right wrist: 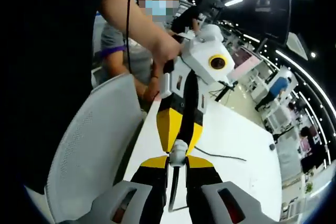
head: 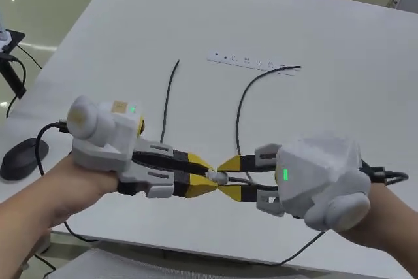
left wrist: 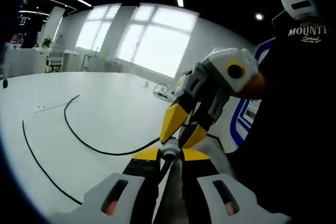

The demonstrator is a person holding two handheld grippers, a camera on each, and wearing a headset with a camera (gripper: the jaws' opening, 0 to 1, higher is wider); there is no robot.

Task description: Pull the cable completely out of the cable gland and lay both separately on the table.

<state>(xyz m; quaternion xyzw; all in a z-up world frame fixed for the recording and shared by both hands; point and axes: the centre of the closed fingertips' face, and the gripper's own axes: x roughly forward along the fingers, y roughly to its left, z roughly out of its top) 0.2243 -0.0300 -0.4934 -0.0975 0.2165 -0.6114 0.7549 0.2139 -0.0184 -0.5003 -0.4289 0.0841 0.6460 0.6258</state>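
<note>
A person's 2 hand-held grippers meet tip to tip above the near edge of a white tabletop (head: 339, 96), with a small pale cable gland (head: 215, 177) caught between them. The left gripper (head: 209, 176) reaches in from the left, its yellow jaws pinched narrow on the gland. The right gripper (head: 223, 178) comes from the right, its jaws drawn just as narrow at the gland's other end. There they appear to grip the black cable (head: 239, 112) where it leaves the fitting, though the exact bite is hard to make out. In the right gripper view the cable runs straight down the slim gap between that gripper's own jaws. The gland's long axis lies along the line of the 2 grippers, roughly parallel with the tabletop's near edge, and the cable is still threaded through it. From the right jaws the cable curves away across the tabletop, its free end lying just beside a white power strip (head: 251, 62). A 2nd black cable (head: 168, 99) lies nearly straight to the left, well apart from the 1st. A dark mouse (head: 23, 157) sits near the left edge. Broad white surface spreads beyond the grippers, and a white mesh chair (right wrist: 89, 145) stands at the near side.
</note>
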